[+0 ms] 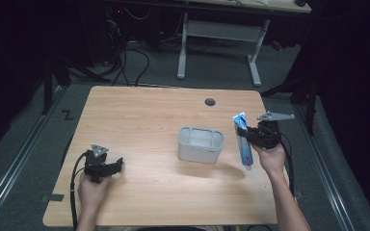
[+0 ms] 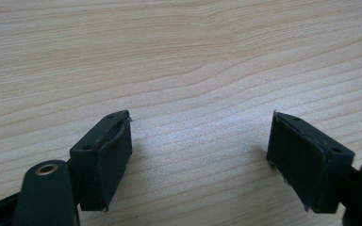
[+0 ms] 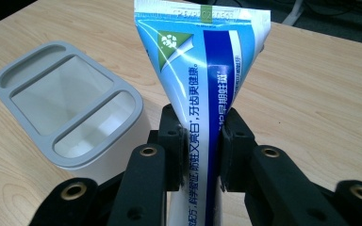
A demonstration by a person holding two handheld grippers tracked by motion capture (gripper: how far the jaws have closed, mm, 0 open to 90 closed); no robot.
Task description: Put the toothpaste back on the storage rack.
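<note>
Toothpaste tube point(image 3: 202, 84): blue-white, crimped end up

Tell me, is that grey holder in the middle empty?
Empty, as far as shown: the grey holder shows bare compartments in the right gripper view, and the toothpaste tube is outside it, clamped in the right tool.

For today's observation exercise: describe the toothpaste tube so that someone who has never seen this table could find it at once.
Start at the wooden table, then the grey three-slot holder near its middle. Just to the holder's right, the right tool is shut on the toothpaste tube. It is the one blue-and-white printed thing, with a flat crimped end and Chinese lettering.
</note>
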